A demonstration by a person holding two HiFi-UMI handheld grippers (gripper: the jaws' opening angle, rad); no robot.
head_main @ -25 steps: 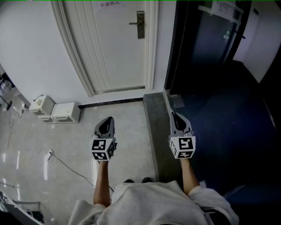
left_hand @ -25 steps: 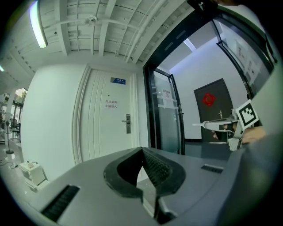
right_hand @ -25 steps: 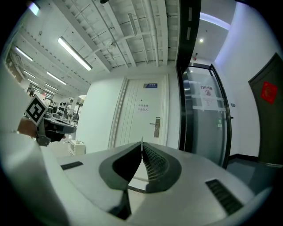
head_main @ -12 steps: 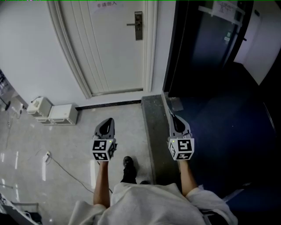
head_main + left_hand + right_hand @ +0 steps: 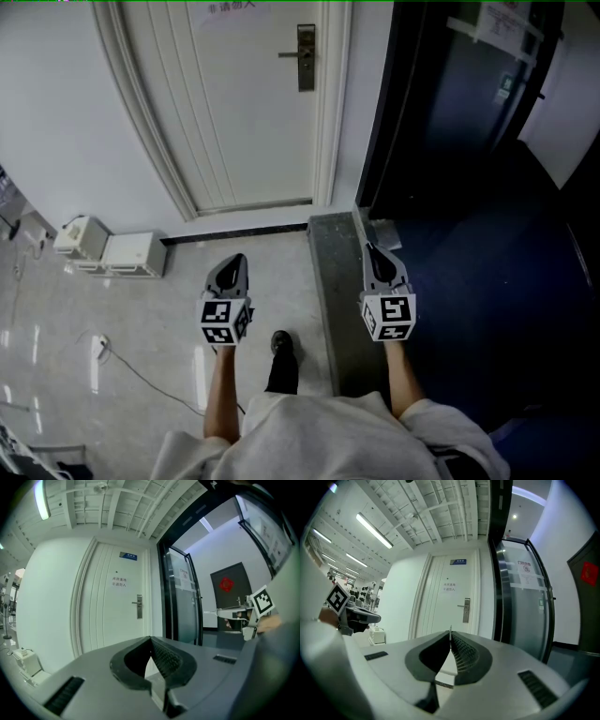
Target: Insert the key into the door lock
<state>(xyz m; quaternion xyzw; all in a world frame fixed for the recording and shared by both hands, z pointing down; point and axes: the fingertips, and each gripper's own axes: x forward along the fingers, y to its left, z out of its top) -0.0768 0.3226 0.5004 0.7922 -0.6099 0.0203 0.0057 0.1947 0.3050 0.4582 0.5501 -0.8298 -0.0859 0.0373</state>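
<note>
A white door (image 5: 253,112) stands ahead with its metal lock plate and lever handle (image 5: 306,56) at the top of the head view. The lock (image 5: 139,606) also shows in the left gripper view, and the lock (image 5: 466,610) in the right gripper view, both well ahead of the jaws. My right gripper (image 5: 368,247) points level at the door, shut on a thin metal key tip (image 5: 450,629) that pokes out between the jaws. My left gripper (image 5: 234,256) is held level beside it, shut and holding nothing.
Two white boxes (image 5: 136,253) sit on the floor by the wall at left, with a cable (image 5: 141,361) trailing over the tiles. A grey threshold strip (image 5: 330,291) runs under the right arm. A dark glass door (image 5: 469,103) and dark floor lie to the right.
The person has stepped toward the door: a shoe has come into view between the arms and the floor boxes have slid lower. Both grippers went forward together and stayed shut.
</note>
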